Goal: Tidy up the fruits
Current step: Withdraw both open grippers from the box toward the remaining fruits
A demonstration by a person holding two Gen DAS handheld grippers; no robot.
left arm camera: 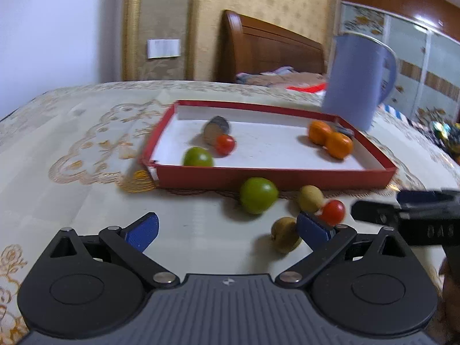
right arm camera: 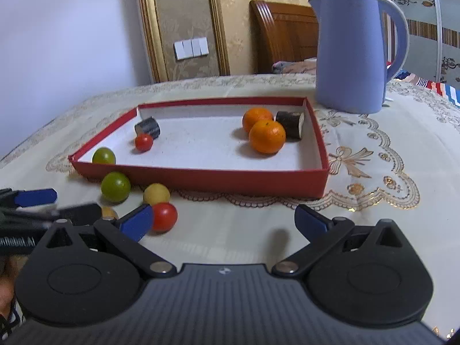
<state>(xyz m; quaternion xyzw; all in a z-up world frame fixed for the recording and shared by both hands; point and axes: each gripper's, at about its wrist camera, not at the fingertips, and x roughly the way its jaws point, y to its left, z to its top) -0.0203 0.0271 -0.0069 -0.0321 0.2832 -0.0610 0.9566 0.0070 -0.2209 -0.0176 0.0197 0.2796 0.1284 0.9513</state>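
A red tray on the table holds two oranges, a green fruit, a red tomato and two dark cylinder pieces. In front of the tray lie a green fruit, two tan fruits and a red tomato. My left gripper is open and empty, its right finger beside the tomato. My right gripper is open and empty, its left finger by the tomato.
A blue kettle stands behind the tray at the right. The table has an embroidered cream cloth. A wooden headboard and a wall are behind. The right gripper shows at the right edge of the left wrist view.
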